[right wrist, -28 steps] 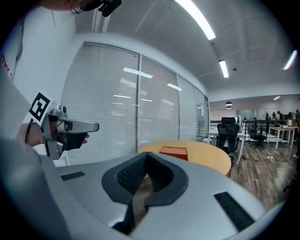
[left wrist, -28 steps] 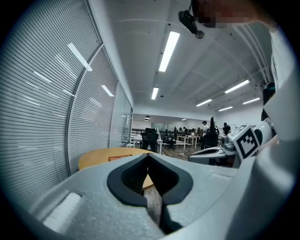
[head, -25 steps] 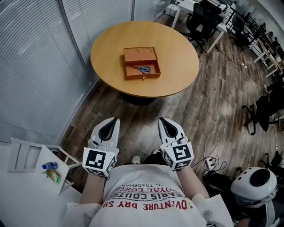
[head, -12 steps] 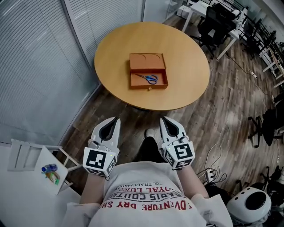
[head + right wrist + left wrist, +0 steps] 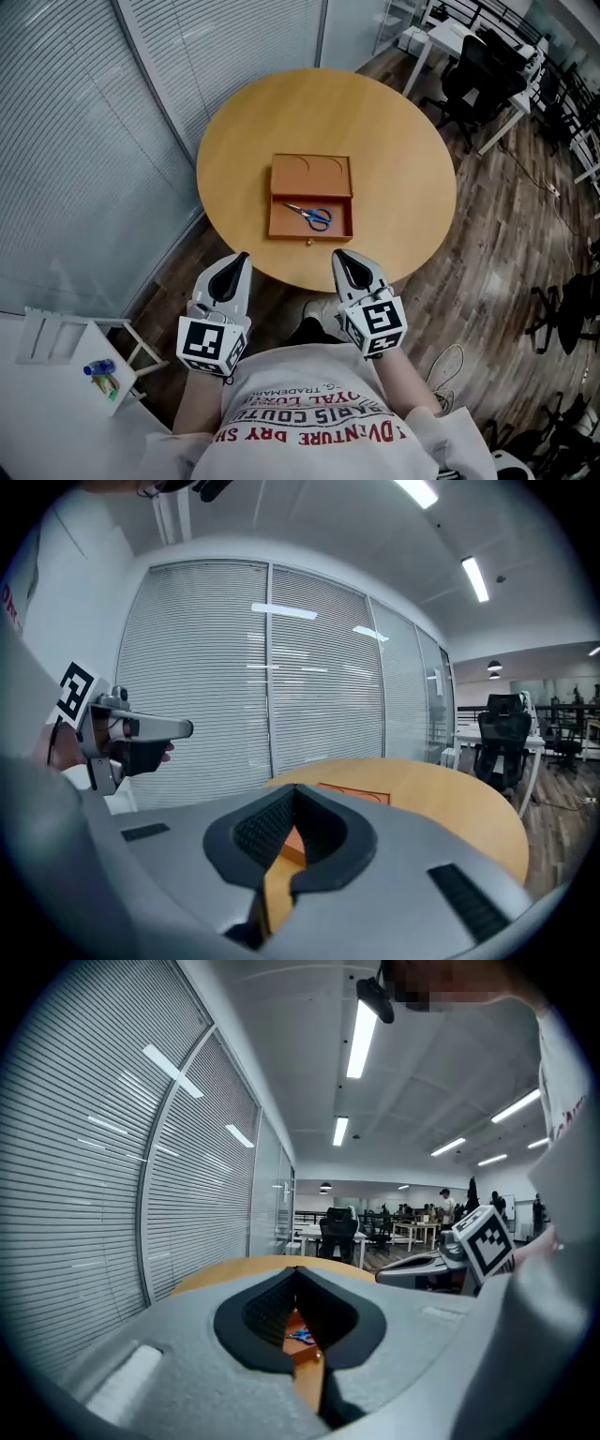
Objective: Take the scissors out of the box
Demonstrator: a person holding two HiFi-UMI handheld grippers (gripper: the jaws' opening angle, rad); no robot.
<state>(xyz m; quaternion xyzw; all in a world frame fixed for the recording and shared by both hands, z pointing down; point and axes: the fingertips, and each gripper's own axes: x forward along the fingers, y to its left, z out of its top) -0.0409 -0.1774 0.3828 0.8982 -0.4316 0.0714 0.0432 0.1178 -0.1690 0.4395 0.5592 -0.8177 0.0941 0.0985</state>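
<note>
- Left gripper (image 5: 238,258) and right gripper (image 5: 341,256) clenched, empty, just short of the round table's (image 5: 403,178) near edge.
- Open box (image 5: 310,175) with scissors (image 5: 309,215) ahead of the jaws, bare wood around it.
- Table nearer than before.

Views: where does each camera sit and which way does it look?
Head view: on the head, steeply down at table, box, left claw, right claw, shirt.
Left claw view: on that claw, along its shut jaws toward scissors; right claw at right.
Right claw view: on that claw, along its shut jaws toward blinds; left claw at left.
All share table and box.
</note>
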